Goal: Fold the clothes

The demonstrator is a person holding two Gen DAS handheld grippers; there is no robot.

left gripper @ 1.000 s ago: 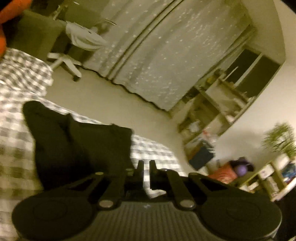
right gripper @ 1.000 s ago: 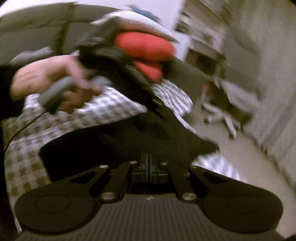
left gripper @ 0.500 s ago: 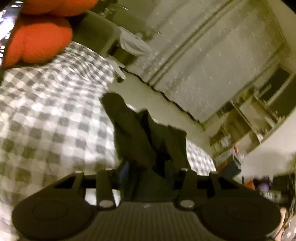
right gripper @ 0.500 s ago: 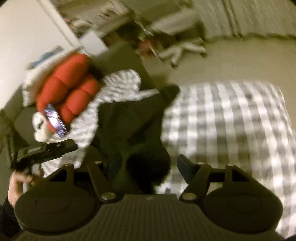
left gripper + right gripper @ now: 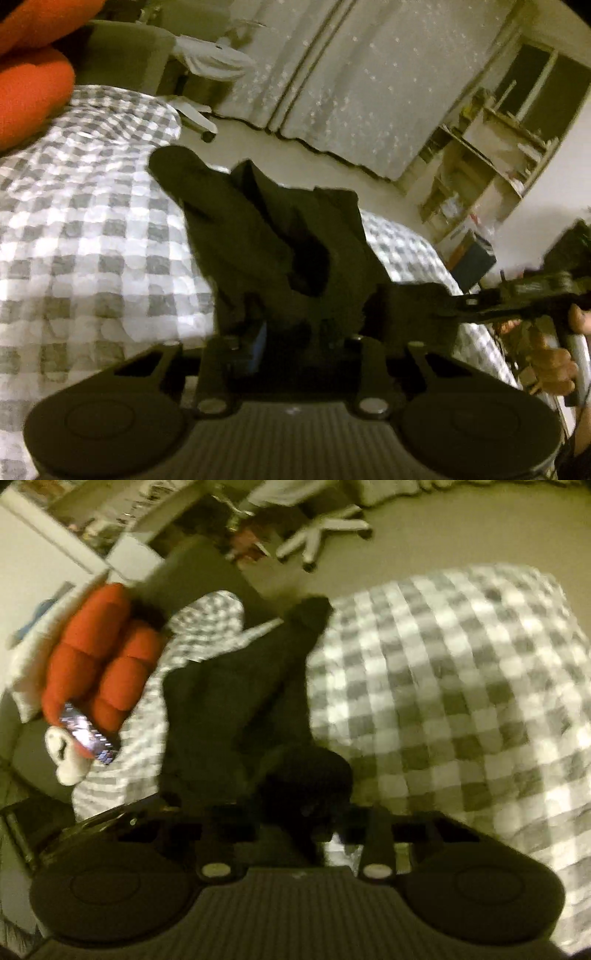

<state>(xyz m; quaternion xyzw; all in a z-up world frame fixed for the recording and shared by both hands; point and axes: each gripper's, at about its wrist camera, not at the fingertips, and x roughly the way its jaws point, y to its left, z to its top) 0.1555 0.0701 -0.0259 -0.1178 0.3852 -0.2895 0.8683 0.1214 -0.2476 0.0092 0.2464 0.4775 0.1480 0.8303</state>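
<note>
Dark cloth [image 5: 266,236] is seen bunched on the checked bed cover [image 5: 92,236]. In the left wrist view it runs from the middle of the picture up toward 11 o'clock, and its near end sits between the fingers of the left gripper [image 5: 306,332]. The jaws of that gripper have just been closing, and a fold of the cloth looks pinched there. In the right wrist view the cloth [image 5: 236,701] runs from the middle toward 12 o'clock, with a red soft toy [image 5: 99,657] at 10 o'clock. The right gripper [image 5: 299,823] has just been closing too, and a lump of cloth seems nipped between its fingers, though blur and dark hide the pads.

The cloth is judged to be soft, light and floppy. It will sag and crease when it is lifted. It is best taken by an edge or a corner, one in each gripper, so it can be pulled flat before it is folded.
</note>
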